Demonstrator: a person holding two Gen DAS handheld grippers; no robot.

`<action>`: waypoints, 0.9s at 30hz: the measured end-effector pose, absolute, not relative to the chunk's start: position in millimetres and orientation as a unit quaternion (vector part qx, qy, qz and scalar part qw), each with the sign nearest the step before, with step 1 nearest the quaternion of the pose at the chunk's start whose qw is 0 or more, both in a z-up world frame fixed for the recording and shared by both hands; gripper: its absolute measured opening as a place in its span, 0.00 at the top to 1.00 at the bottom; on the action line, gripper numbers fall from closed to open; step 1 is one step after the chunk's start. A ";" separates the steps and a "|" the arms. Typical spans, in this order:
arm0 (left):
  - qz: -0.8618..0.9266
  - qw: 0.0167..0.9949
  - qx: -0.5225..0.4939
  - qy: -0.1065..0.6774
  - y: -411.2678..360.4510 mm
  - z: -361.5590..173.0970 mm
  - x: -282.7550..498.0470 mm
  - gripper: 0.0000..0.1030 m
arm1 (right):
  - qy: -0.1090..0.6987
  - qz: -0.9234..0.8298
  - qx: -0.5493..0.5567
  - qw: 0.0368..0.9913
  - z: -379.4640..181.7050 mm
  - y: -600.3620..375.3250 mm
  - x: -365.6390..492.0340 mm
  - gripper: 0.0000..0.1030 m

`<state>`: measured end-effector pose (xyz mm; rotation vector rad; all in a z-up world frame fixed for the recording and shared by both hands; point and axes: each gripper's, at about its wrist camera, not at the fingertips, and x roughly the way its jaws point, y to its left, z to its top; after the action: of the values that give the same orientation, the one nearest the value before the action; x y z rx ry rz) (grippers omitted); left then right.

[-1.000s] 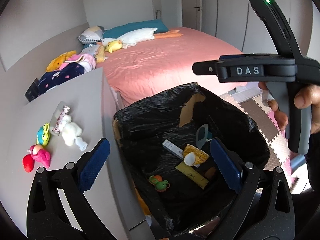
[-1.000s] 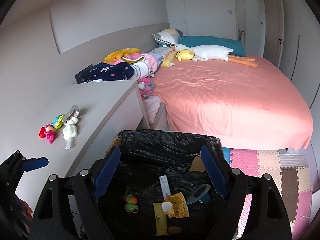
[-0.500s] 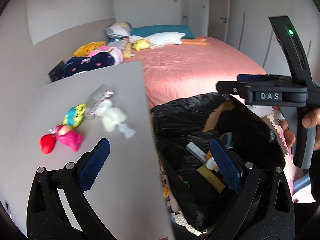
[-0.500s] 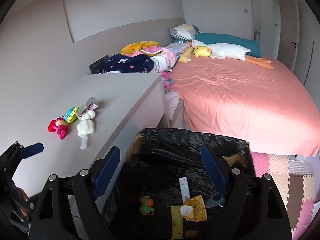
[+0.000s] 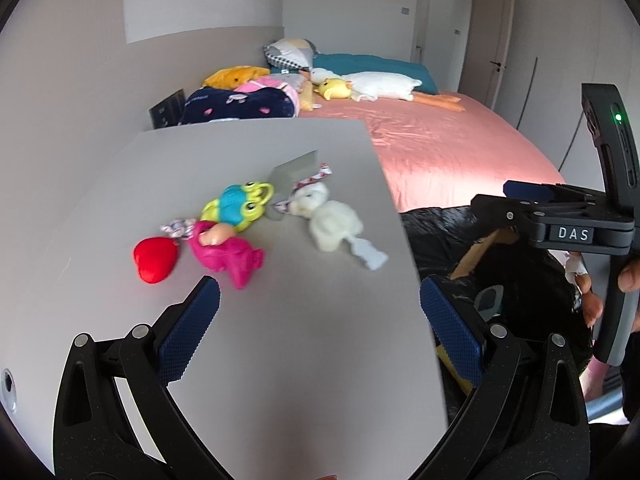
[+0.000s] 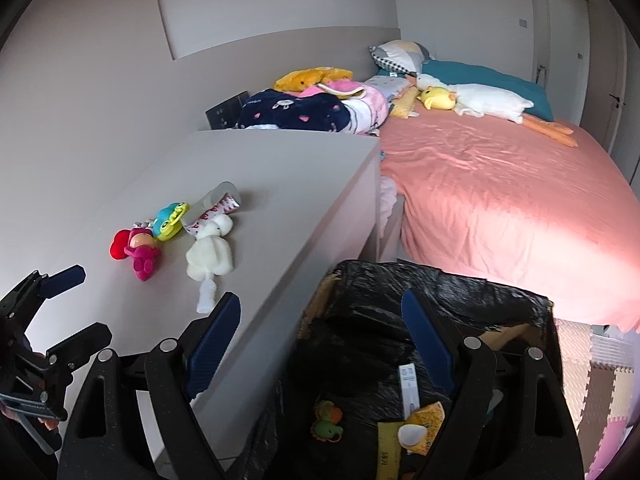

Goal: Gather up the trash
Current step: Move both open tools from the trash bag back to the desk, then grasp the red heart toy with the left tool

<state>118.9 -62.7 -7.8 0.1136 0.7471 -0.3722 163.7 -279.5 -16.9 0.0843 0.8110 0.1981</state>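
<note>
A box lined with a black bag, the trash bin (image 6: 460, 292), stands beside a grey cabinet (image 5: 248, 160) and holds several scraps. On the cabinet top lie a clear wrapper with a red-and-white end (image 5: 298, 172), a white plush (image 5: 332, 222), a green-blue frog toy (image 5: 236, 204), a pink doll (image 5: 226, 254) and a red heart (image 5: 155, 258). My left gripper (image 5: 320, 332) is open and empty above the cabinet top, short of the toys. My right gripper (image 6: 320, 344) is open and empty over the bin's left rim. The bin also shows in the left wrist view (image 5: 520, 272).
A bed with a pink sheet (image 6: 500, 200) lies behind the bin, with pillows, a goose plush (image 6: 480, 100) and folded clothes (image 6: 304, 110) at its head. Foam floor mats (image 6: 600, 368) lie right of the bin. The wall runs along the cabinet's left.
My left gripper has swung left from over the bin to over the cabinet top, closer to the toys. My right gripper has shifted left too. Both stayed open.
</note>
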 end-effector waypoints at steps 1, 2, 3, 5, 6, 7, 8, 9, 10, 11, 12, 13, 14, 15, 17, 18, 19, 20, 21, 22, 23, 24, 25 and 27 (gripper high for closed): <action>-0.177 0.912 0.053 0.365 -57.7 -9.4 122.5 0.06 | 0.394 0.097 0.040 0.913 -17.4 -276.7 165.6 0.19; -0.176 0.912 0.052 0.366 -54.4 -10.5 124.6 0.06 | 0.395 0.099 0.038 0.913 -18.4 -271.8 168.7 0.19; -0.173 0.912 0.051 0.367 -51.7 -11.2 126.4 0.06 | 0.396 0.100 0.038 0.912 -19.0 -269.0 170.3 0.19; -0.166 0.913 0.046 0.369 -42.0 -12.1 132.2 0.06 | 0.397 0.103 0.039 0.911 -20.5 -261.2 174.5 0.19; -0.164 0.914 0.044 0.369 -38.2 -12.3 133.7 0.06 | 0.398 0.105 0.038 0.910 -21.9 -256.6 177.6 0.19; -0.159 0.915 0.042 0.370 -32.9 -12.7 136.2 0.06 | 0.399 0.106 0.037 0.910 -23.1 -252.8 179.4 0.19; -0.154 0.916 0.040 0.369 -27.6 -12.8 138.4 0.06 | 0.399 0.109 0.036 0.910 -24.0 -248.8 181.7 0.19; -0.148 0.917 0.038 0.369 -22.9 -13.0 140.7 0.06 | 0.399 0.112 0.035 0.909 -25.3 -244.0 184.7 0.19; -0.141 0.919 0.033 0.368 -16.7 -13.3 143.8 0.06 | 0.400 0.115 0.034 0.909 -26.1 -240.1 187.3 0.19; -0.134 0.920 0.027 0.366 -11.0 -13.4 146.5 0.06 | 0.402 0.117 0.032 0.907 -27.8 -235.3 189.9 0.19; -0.125 0.924 0.019 0.362 -3.5 -13.7 149.7 0.06 | 0.405 0.121 0.028 0.906 -29.6 -229.9 192.9 0.19; -0.121 0.925 0.013 0.359 1.5 -13.7 150.5 0.06 | 0.407 0.124 0.026 0.905 -30.9 -225.7 195.2 0.19; -0.117 0.926 0.007 0.358 6.9 -14.2 153.2 0.06 | 0.408 0.126 0.023 0.904 -32.3 -220.7 197.4 0.19; -0.112 0.927 0.002 0.358 11.3 -14.8 155.9 0.06 | 0.409 0.129 0.019 0.903 -33.7 -215.9 200.0 0.19; -0.098 0.928 -0.006 0.359 21.7 -16.8 162.4 0.06 | 0.412 0.132 0.016 0.901 -36.7 -208.0 205.4 0.19; -0.092 0.929 -0.011 0.359 26.6 -17.8 165.5 0.06 | 0.413 0.133 0.016 0.901 -37.7 -206.1 206.9 0.19; -0.086 0.929 -0.015 0.358 30.2 -18.6 167.7 0.08 | 0.414 0.134 0.015 0.900 -38.7 -203.2 209.0 0.19; -0.082 0.931 -0.017 0.356 33.9 -19.2 169.7 0.11 | 0.415 0.135 0.013 0.899 -40.2 -199.0 212.2 0.19; -0.081 0.931 -0.020 0.354 37.0 -19.4 171.1 0.18 | 0.417 0.137 0.011 0.898 -41.3 -196.1 214.5 0.19; -0.079 0.931 -0.028 0.355 41.6 -20.2 174.8 0.21 | 0.419 0.139 0.008 0.897 -42.8 -192.1 217.1 0.19; -0.077 0.930 -0.031 0.357 44.5 -20.5 176.0 0.21 | 0.420 0.141 0.006 0.897 -43.9 -189.5 218.4 0.19; -0.074 0.930 -0.032 0.360 46.1 -21.4 178.2 0.23 | 0.420 0.142 0.003 0.896 -45.1 -185.5 221.2 0.19; -0.066 0.928 -0.027 0.366 47.8 -23.6 182.8 0.24 | 0.420 0.142 0.001 0.896 -46.2 -182.6 222.8 0.20; -0.058 0.924 -0.023 0.377 48.7 -27.5 189.0 0.25 | 0.419 0.142 -0.002 0.897 -48.9 -176.9 227.2 0.21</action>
<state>189.0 48.7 -27.5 -0.0465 0.7727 -0.1180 227.2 -176.9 -48.9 -0.0043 0.8684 0.2942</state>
